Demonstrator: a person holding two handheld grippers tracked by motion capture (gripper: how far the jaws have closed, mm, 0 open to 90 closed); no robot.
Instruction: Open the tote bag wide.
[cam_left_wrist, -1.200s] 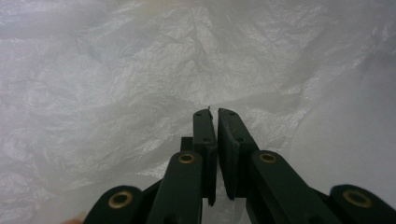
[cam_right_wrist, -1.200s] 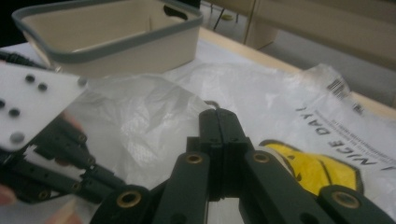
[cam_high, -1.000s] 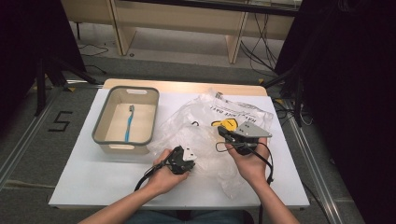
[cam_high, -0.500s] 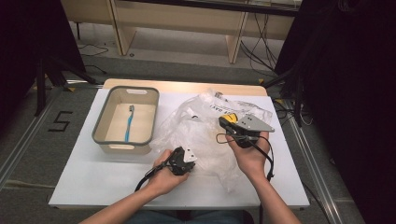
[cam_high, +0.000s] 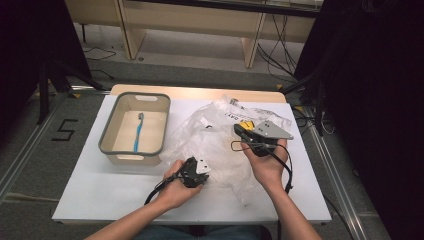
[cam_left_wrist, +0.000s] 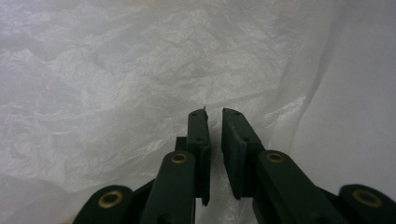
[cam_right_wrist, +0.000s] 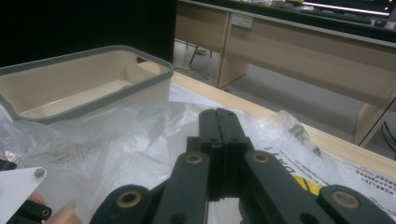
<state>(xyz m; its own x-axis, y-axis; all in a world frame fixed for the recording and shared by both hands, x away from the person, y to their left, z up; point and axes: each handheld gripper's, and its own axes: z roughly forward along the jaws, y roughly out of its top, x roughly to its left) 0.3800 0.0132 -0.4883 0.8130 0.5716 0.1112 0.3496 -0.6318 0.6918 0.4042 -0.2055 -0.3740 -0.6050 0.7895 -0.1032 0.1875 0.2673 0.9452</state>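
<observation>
A crumpled clear plastic bag (cam_high: 220, 140) lies at the middle of the white table (cam_high: 90, 190), just right of the beige bin (cam_high: 134, 150), which holds a blue toothbrush (cam_high: 137, 132). The left gripper (cam_high: 196, 171) sits at the bag's near edge; its jaws have just been opening and stand a narrow gap apart, the film lying under and beyond the tips, nothing pinched. The right gripper (cam_high: 239, 131) is raised over the bag's right part, jaws pressed fully together, holding nothing visible between them.
</observation>
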